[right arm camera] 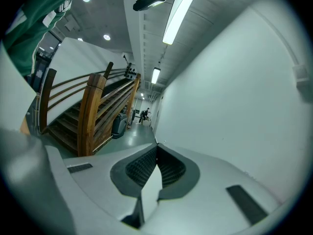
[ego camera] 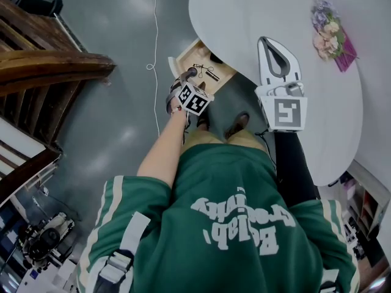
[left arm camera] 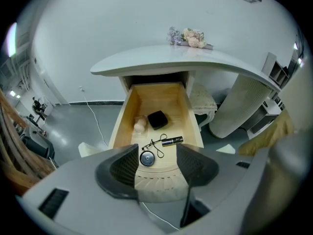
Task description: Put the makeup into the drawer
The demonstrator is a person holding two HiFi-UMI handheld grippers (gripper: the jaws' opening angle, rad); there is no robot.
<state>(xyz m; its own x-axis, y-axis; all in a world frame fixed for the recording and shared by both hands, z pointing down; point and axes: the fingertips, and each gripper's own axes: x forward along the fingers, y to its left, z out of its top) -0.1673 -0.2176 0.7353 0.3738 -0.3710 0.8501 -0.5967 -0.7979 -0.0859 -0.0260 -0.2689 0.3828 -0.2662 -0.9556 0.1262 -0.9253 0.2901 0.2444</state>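
1. Two grippers are in my hands. The left gripper (left arm camera: 156, 153) is tipped steeply down over the open wooden drawer (left arm camera: 171, 97). Its jaws are spread wide, and the pads grip nothing.
2. In the left gripper view, a small round compact (left arm camera: 147, 158) shows in the gap between those jaws. It lies on the drawer floor near the front edge, clear of both pads.
3. Just behind the compact lies an eyelash curler (left arm camera: 152, 143). A short black tube (left arm camera: 172, 141) lies beside it on the right, on its side, and I cannot read its print.
4. Further back in the drawer sits a black square case (left arm camera: 157, 119), lying flat and slightly turned. A pale little jar (left arm camera: 140, 125) sits to its left, close to the drawer's left wall.
5. All the makeup I can see is inside the drawer.
6. The drawer sticks out from under the white table (left arm camera: 161, 62). A small bunch of flowers (left arm camera: 188, 36) lies on the tabletop.
7. The right gripper (right arm camera: 156, 148) is held about level above the table, well apart from the drawer. Its jaws are pressed together at the tips with nothing between them.
8. The right gripper view looks along a white wall towards a wooden staircase (right arm camera: 93, 116).
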